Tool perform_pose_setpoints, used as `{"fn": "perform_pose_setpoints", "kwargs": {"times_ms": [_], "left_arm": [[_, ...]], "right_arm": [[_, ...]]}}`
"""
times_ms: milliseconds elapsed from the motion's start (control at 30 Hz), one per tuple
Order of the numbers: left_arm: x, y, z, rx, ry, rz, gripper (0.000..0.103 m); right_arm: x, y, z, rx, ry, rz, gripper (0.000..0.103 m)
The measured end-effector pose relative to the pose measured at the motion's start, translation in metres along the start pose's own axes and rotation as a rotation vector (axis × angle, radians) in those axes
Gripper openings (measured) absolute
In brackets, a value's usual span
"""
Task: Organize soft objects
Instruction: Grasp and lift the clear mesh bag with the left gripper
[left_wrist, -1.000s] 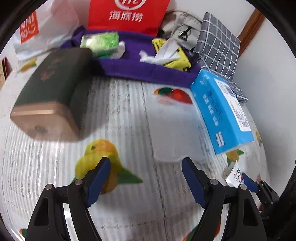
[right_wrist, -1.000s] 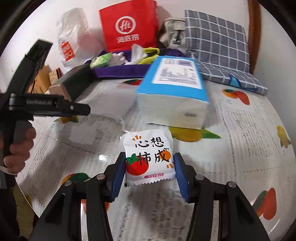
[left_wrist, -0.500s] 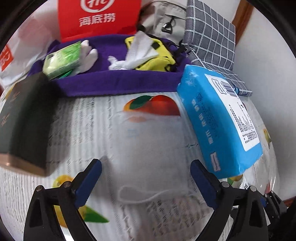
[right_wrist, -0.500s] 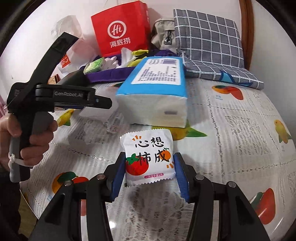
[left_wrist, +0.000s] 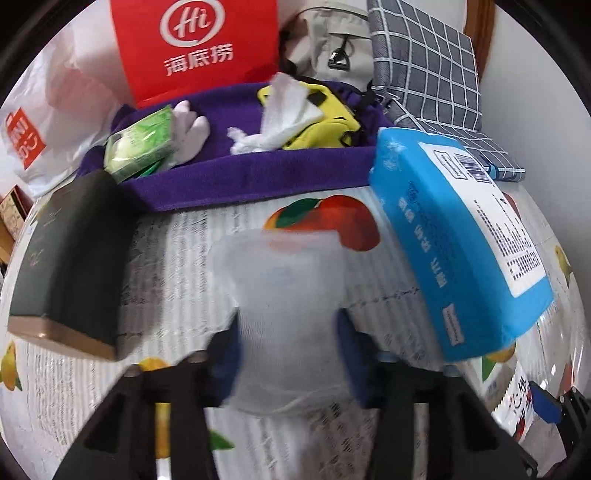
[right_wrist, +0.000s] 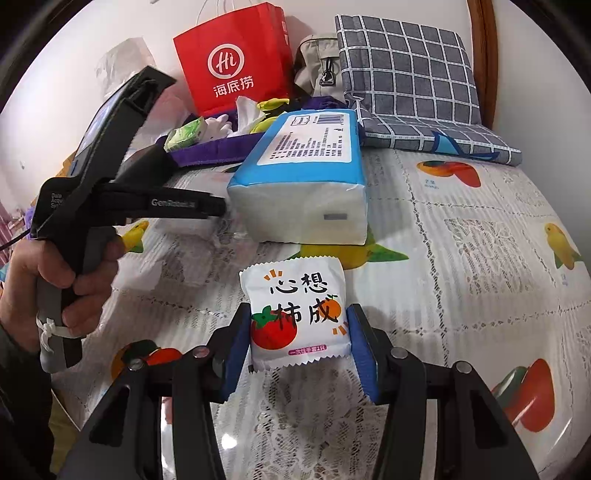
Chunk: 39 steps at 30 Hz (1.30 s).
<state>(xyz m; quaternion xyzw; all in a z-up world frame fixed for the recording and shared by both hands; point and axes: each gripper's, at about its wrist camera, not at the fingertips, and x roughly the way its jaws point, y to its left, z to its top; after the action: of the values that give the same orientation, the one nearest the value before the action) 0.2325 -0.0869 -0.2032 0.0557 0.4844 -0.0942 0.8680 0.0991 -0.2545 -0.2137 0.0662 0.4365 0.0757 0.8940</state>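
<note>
My left gripper (left_wrist: 288, 354), wide a moment ago, is closing on the clear pouch (left_wrist: 284, 295) mid-table; right gripper (right_wrist: 295, 343) pinches the packet (right_wrist: 295, 314). Purple tray (left_wrist: 258, 181) next.

Wall (right_wrist: 74, 55): plain white, evenly lit.
Surface (right_wrist: 461, 240): white lace cloth printed with fruit, under clear plastic.
Corner: brown wooden post (right_wrist: 484, 59) behind the checked pillow (right_wrist: 406, 74).

Fruit-print tablecloth (right_wrist: 461, 236) bears blue tissue pack (right_wrist: 306, 184), purple tray (left_wrist: 258, 177).
</note>
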Motion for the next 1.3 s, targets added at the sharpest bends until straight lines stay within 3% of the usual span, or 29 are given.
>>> {"fn": "perform_pose_setpoints", "kwargs": {"times_ms": [100,233,467,767,1033,1300], "left_arm": [[-0.007,0.009,-0.010,-0.008,0.005,-0.014,0.019],[-0.017,0.015,-0.029,-0.008,0.014,-0.018,0.013],[-0.041,0.034,-0.065,-0.025,0.026,-0.023,0.010],[-0.063,0.073,-0.100,-0.143,0.065,-0.072,0.010],[-0.077,0.094,-0.107,-0.199,0.063,-0.101,0.009],[-0.109,0.102,-0.091,-0.193,-0.009,-0.115,0.009]], "right_arm": [[-0.001,0.003,-0.002,-0.001,0.004,-0.003,0.051],[-0.003,0.008,-0.005,-0.004,0.010,-0.007,0.051],[-0.009,0.014,-0.009,0.017,0.031,0.015,0.051],[-0.032,0.031,0.000,0.003,0.004,0.010,0.051],[-0.056,0.044,0.014,-0.012,-0.032,-0.004,0.051],[-0.072,0.054,0.032,-0.009,-0.060,0.006,0.051]]}}
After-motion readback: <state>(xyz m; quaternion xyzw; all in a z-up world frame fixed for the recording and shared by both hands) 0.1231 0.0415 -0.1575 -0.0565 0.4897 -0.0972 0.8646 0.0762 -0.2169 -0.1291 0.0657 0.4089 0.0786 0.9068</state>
